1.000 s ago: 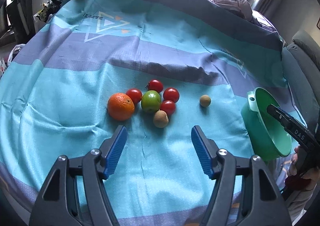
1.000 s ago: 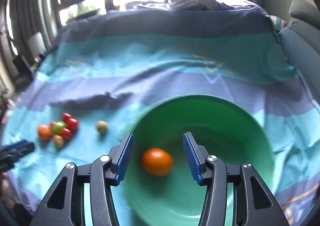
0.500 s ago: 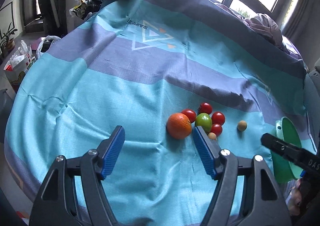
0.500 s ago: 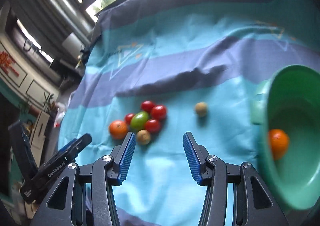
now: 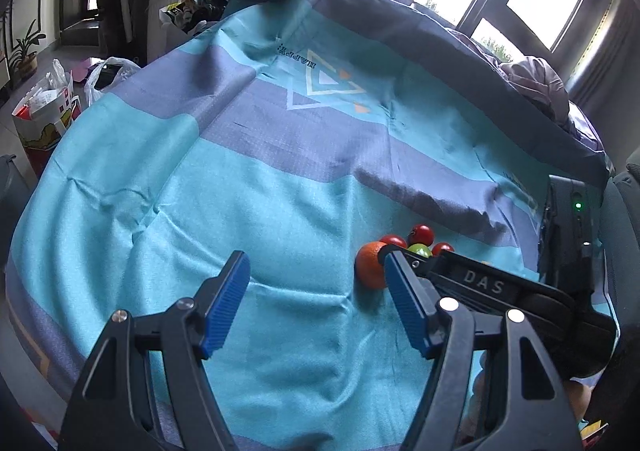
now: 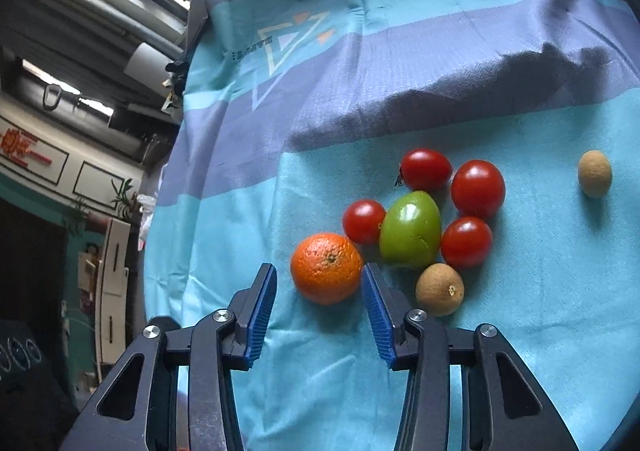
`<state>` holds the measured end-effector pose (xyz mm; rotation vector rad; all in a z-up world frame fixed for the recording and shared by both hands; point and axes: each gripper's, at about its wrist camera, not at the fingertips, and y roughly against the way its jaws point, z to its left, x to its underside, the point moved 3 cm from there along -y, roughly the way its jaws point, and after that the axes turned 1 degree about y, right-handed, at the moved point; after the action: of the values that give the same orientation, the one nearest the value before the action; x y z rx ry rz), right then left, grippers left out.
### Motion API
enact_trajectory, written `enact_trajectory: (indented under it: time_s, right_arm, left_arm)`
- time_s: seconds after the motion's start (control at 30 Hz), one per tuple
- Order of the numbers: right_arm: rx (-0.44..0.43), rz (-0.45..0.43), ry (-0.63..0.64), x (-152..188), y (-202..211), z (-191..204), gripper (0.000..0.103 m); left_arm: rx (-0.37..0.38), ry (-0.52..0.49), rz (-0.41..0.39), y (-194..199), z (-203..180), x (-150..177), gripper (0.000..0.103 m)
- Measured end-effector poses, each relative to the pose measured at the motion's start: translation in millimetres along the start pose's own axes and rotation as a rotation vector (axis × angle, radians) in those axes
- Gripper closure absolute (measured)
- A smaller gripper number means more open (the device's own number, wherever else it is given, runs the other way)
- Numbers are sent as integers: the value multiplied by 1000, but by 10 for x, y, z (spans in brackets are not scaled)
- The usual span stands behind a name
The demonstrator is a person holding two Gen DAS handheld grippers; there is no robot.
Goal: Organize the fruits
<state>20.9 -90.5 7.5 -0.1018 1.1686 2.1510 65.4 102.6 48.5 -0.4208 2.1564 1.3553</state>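
Right gripper (image 6: pixel 318 303): jaws spread wide, holding nothing, blue ribbed pads level with the near side of the orange; its black body, marked "DAS", also crosses the lower right of the left wrist view. Left gripper (image 5: pixel 316 303): jaws parted wide, empty, hanging over bare cloth to the left of the fruit.

Fruit, all resting on the cloth (image 6: pixel 280 391), counted from the right wrist view:
- Orange (image 6: pixel 326 268), one: nearest, just ahead of the right gripper's tips, roughly centred on the gap between the pads. Whether the right pad touches it cannot be told.
- Brown round fruit (image 6: pixel 440 290), two: one just right of the right pad, touching or nearly touching the green fruit; the second brown fruit (image 6: pixel 595 173) well apart at far right.
- Green fruit (image 6: pixel 411 229), one: centre of the cluster.
- Red tomatoes (image 6: pixel 478 189), four: ringed round the green fruit, left, lower right and two behind.

Hidden or cut off: in the left wrist view the right gripper covers most of the cluster; only part of the orange, a sliver of green and three red tops show, and no brown fruit.

Beyond: a printed triangle emblem (image 6: pixel 288 47) on a purple band of the cloth; a dark shadow across that band; windows and room clutter, blurred.
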Motion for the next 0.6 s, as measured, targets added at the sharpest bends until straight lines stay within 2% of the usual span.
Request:
enact_trajectory:
  time_s: [0.2,0.3,0.4,0.6]
  right_arm:
    - [-9,17,-28,-11,-132,-66,59]
    - [-25,26,-20,33,-77,-83,62]
    - [-39,26,49,128,124,-74,62]
    - [107,19,230,346,574,-238,62]
  left_arm:
    - [7,3,1,1,5,-20,33]
    - [12,-3,4,-10,-21,-6,33]
    - [21,-14,22,-49,-81,38,33]
    - [125,-23,96,-219,-340,195,33]
